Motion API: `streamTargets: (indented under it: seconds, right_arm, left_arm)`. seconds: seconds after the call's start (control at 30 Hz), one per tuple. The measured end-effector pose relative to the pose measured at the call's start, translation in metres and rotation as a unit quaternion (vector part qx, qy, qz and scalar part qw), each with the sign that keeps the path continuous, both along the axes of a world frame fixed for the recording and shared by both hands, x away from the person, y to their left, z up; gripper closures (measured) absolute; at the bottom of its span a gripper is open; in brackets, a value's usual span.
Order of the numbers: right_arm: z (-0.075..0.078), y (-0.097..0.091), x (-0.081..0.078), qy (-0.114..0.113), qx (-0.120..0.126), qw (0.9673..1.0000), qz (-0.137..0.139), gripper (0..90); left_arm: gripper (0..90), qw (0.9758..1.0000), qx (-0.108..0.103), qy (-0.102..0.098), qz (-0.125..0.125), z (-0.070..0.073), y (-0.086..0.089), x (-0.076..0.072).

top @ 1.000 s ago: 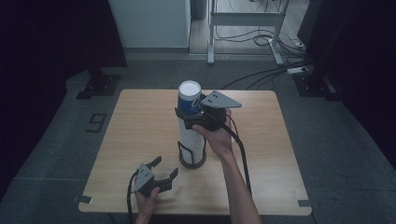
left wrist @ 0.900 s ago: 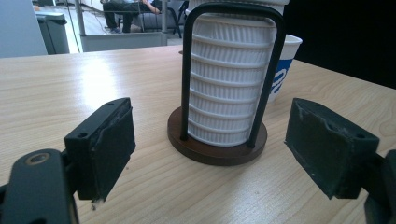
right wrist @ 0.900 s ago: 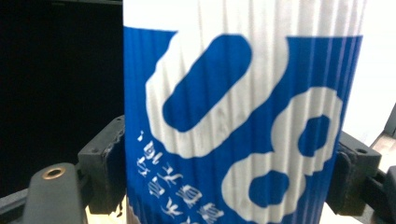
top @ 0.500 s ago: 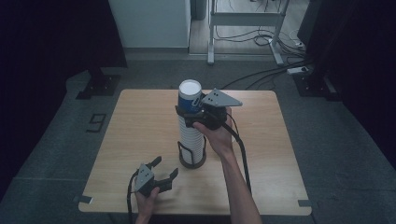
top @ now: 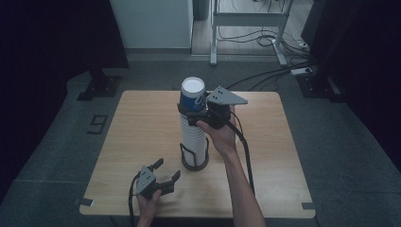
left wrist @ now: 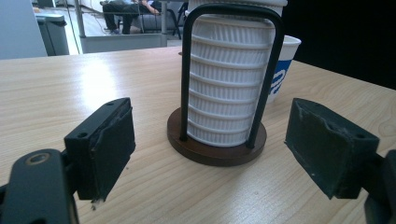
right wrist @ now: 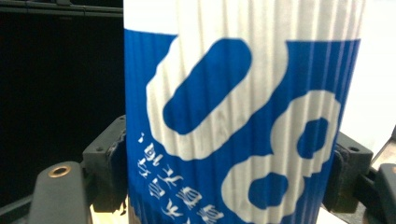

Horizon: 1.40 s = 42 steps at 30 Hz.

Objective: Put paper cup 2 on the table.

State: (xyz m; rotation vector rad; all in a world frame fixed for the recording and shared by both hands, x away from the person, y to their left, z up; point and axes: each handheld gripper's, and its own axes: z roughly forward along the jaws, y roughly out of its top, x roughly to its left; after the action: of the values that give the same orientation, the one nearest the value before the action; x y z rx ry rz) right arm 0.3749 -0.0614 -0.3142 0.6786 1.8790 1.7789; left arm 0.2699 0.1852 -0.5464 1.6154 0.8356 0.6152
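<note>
Right gripper view, blue cup (right wrist: 243,121) cropped, hiding jaw pads; print blurred

Both forearms are showing bare, no sleeves. The left gripper (top: 164,172) is wearing blocky black jaws with worn pads; the right gripper (top: 193,115) is carrying a grey three-cornered plate, black cable trailing.

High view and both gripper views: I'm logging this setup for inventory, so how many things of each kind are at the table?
Cup holder: 1
Stack of white ribbed cups: 1
Blue-printed cups: 2, top cup on the stack, second cup on the table behind the holder
Grippers: 2, left gripper open, right gripper just closed onto the top cup
Total: 6
</note>
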Motion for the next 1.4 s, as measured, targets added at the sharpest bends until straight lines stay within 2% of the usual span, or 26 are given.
streamTargets:
  seconds: [0.2,0.8,1.0,1.17,1.4]
  right_arm:
    - [0.007,-0.003,0.000,0.003,0.008,1.0000,0.001,20.4]
    - [0.033,-0.002,-0.005,-0.012,0.022,0.9996,0.009,21.3]
    - [0.036,-0.004,-0.006,-0.014,0.037,0.9992,0.008,21.4]
    - [0.042,-0.007,-0.009,-0.027,0.040,0.9988,0.007,21.3]
    - [0.049,-0.015,-0.015,-0.036,0.058,0.9977,0.001,21.3]
  left_arm:
    - [15.5,1.0000,0.007,-0.001,0.000,0.000,-0.001,0.000]
    - [14.6,0.9999,0.011,-0.004,-0.003,0.000,-0.002,-0.001]
    - [15.2,1.0000,0.005,-0.001,-0.003,0.000,-0.001,0.000]
    - [16.0,1.0000,-0.003,0.002,-0.004,0.000,0.001,0.001]
    - [18.3,0.9998,-0.006,0.005,-0.016,0.000,0.002,0.002]
